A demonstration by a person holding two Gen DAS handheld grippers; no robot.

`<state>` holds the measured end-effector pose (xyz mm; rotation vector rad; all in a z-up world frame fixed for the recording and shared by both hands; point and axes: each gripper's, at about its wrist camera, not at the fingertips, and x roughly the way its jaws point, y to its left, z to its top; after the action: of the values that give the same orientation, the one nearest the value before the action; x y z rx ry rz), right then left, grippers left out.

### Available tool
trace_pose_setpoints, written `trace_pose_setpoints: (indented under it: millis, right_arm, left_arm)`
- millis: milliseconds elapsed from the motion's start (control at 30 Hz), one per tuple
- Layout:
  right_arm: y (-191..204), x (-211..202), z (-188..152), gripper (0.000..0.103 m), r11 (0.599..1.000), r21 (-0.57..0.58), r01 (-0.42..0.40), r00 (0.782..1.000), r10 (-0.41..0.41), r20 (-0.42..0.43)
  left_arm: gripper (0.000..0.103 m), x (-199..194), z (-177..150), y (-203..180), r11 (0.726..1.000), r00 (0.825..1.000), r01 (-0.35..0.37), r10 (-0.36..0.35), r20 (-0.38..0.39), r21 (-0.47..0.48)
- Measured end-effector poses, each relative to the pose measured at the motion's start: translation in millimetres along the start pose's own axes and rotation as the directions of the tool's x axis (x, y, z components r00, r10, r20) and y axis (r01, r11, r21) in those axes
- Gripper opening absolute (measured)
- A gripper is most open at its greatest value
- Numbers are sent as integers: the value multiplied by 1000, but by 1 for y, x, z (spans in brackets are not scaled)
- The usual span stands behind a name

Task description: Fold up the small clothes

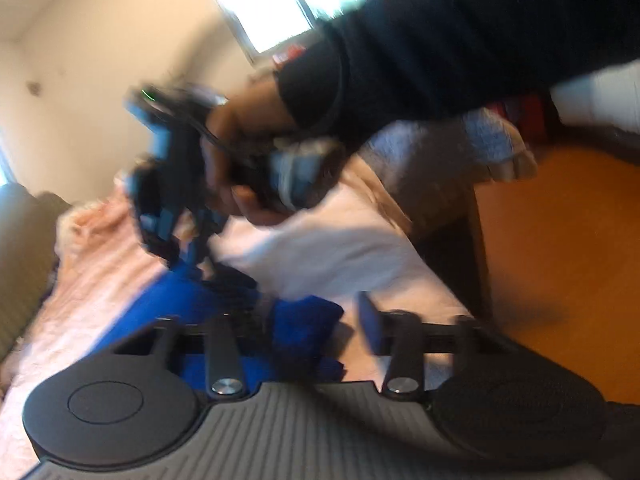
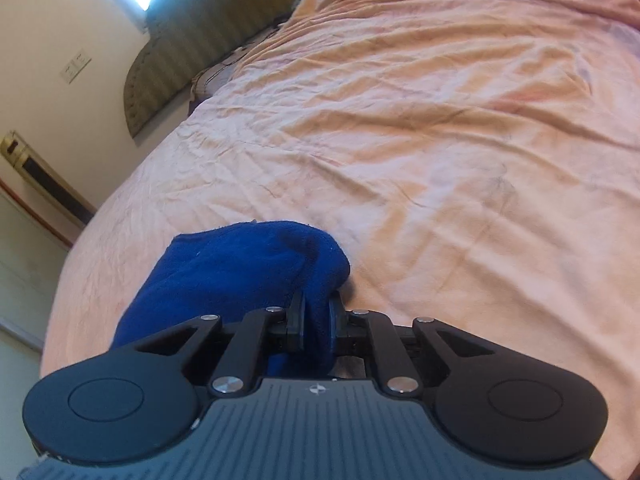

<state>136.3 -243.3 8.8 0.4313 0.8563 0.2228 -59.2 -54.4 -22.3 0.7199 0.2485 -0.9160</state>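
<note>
right gripper (image 2: 317, 316) clenched on blue garment (image 2: 240, 272), near-left on pink bedsheet (image 2: 440, 140) | left gripper (image 1: 296, 328) released, fingers apart above the same cloth | progress: fold seems barely begun (garment bunched, no flat layers) | hidden: garment's shape and edges; left wrist view motion-blurred

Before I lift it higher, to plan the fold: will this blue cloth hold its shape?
Probably not: the blue cloth bunches and droops around the right gripper, so it looks floppy. It seems light, and its fuzzy surface should resist slipping.
</note>
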Motion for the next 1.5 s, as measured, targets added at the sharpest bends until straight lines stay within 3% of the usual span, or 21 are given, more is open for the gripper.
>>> trace_pose_setpoints:
  millis: [67, 133, 267, 333, 467, 500, 567, 600, 667, 700, 767, 833, 967, 1067, 1133, 1167, 1300, 1367, 1400, 1433, 1500]
  right_arm:
    - [2, -2, 1, 11, 1000, -26, 8, 1000, -8, 1]
    - [4, -8, 1, 10, 999, -52, 11, 1000, -10, 22]
    - [2, -40, 9, 8, 997, -65, -33, 996, 39, 83]
    - [-6, -48, 12, 8, 998, -70, -5, 996, 11, 86]
    - [-34, -28, -1, 10, 996, -25, 85, 996, -84, 20]
    - [-38, -26, -7, 16, 998, 9, 70, 997, -70, 20]
    - [-39, -28, -16, 54, 996, 68, 61, 997, -64, 45]
    - [-37, -32, -19, 76, 995, 85, 55, 996, -61, 64]
    - [-35, -49, -26, 82, 994, 110, 26, 993, -39, 114]
    - [-36, -58, -30, 82, 992, 126, -17, 991, 1, 131]
    - [-38, -72, -40, 76, 983, 157, -98, 988, 76, 138]
    - [-28, -79, -50, 59, 989, 127, -77, 989, 60, 134]
    - [5, -92, -64, 53, 988, 25, -152, 968, 144, 205]
    - [32, -78, -71, 54, 985, -64, -162, 971, 171, 165]
    - [41, -61, -78, 55, 990, -103, -96, 988, 108, 110]
    - [41, -52, -82, 54, 991, -127, -46, 995, 56, 77]
    - [39, -56, -108, 52, 986, -168, 13, 994, 5, 110]
    - [42, -61, -107, 55, 985, -171, 25, 995, -8, 97]
    - [41, -66, -103, 57, 989, -149, 17, 995, -3, 98]
    - [38, -72, -99, 60, 993, -116, 1, 994, 12, 113]
    - [26, -84, -90, 81, 999, -38, -30, 986, 36, 161]
  left_arm:
    - [33, 11, -2, 3, 1000, 1000, -7, 6, -24, -20]
    - [6, 13, -1, 5, 998, 1000, -9, 7, -28, -63]
    - [6, -4, 3, 8, 994, 999, -18, 23, 42, -110]
    - [6, -15, 7, 3, 996, 998, -2, 8, 68, -94]
    - [6, 5, -4, -4, 991, 999, 36, -39, -20, -128]
    - [7, 8, -5, -5, 990, 998, 33, -40, -48, -136]
    - [10, -3, -4, -3, 989, 1000, 20, -21, -5, -146]
    - [19, -13, -4, -2, 990, 999, 29, -27, 19, -139]
    - [59, -35, -6, -2, 992, 997, 73, -71, 28, -100]
    - [87, -48, -11, -1, 992, 995, 96, -94, 31, -85]
    - [91, -81, -28, 2, 993, 993, 92, -86, 79, -78]
    - [91, -107, -46, 16, 989, 995, 71, -62, 72, -131]
    - [91, -124, -69, 72, 935, 997, -14, 41, 69, -355]
    - [91, -116, -77, 111, 836, 988, -59, 125, 86, -545]
    - [90, -105, -81, 127, 779, 984, 6, 107, 142, -627]
    - [90, -93, -80, 128, 768, 987, 39, 70, 145, -639]
    - [90, -51, -89, 117, 738, 994, 82, -112, -2, -670]
    - [90, -55, -95, 113, 744, 997, 62, -78, 6, -665]
    - [90, -60, -94, 116, 729, 997, 64, -74, 15, -681]
    - [90, -67, -94, 124, 702, 997, 69, -68, 29, -709]
    - [93, -83, -95, 141, 639, 996, 89, -44, 79, -764]
